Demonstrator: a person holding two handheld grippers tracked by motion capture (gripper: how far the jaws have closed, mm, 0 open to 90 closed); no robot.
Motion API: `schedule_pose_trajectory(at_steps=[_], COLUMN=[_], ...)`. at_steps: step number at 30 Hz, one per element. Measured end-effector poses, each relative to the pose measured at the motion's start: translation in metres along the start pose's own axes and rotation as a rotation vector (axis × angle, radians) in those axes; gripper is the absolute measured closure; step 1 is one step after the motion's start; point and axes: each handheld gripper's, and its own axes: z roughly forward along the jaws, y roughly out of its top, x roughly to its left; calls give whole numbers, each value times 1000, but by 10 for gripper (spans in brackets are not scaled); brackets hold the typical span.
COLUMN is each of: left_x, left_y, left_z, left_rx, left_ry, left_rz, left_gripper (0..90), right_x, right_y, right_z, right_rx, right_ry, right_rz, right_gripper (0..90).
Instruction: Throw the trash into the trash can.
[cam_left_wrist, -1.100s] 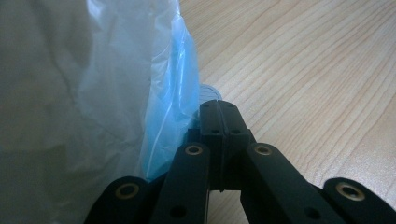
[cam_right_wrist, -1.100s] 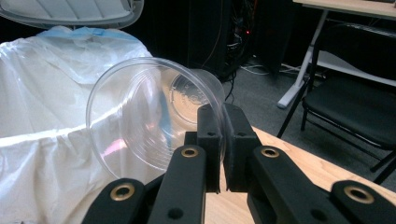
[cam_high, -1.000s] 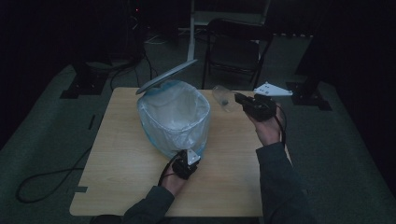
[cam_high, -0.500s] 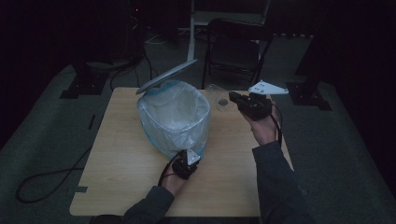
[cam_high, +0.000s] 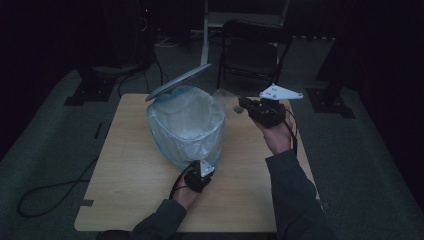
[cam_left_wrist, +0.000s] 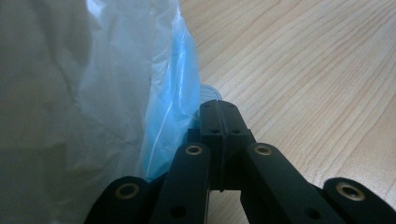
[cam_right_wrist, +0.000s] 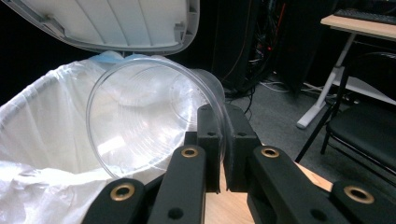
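Observation:
A bin lined with a white and blue plastic bag (cam_high: 185, 125) stands mid-table with its grey lid (cam_high: 177, 82) tipped up. My right gripper (cam_high: 243, 105) is to the bin's right, shut on the rim of a clear plastic cup (cam_high: 225, 102). In the right gripper view the cup (cam_right_wrist: 140, 126) lies on its side, mouth toward the camera. It is pinched at the gripper (cam_right_wrist: 218, 121), just before the bag's open rim (cam_right_wrist: 42, 121) and under the lid (cam_right_wrist: 116, 23). My left gripper (cam_high: 201, 167) sits low at the bin's near side. Its jaws (cam_left_wrist: 218, 109) are shut beside the bag (cam_left_wrist: 93, 93).
The wooden table (cam_high: 130, 165) has bare surface left of and in front of the bin. A black folding chair (cam_high: 250, 55) and a white desk leg (cam_high: 204, 30) stand behind the table. A cable (cam_high: 45, 192) lies on the floor at the left.
My right gripper has carried the cup a little to the left, closer to the bin's opening. The left gripper and the bin have stayed put.

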Motion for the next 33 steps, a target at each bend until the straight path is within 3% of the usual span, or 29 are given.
schedule_pose_trajectory(at_steps=[33], left_x=[0], left_y=[0], left_z=[0], left_rx=[0], left_ry=[1], left_rz=[-1], left_gripper=[900], right_x=[21], right_y=[15], right_z=[21], right_rx=[-7], right_ry=[56], right_rz=[-25], right_gripper=[867])
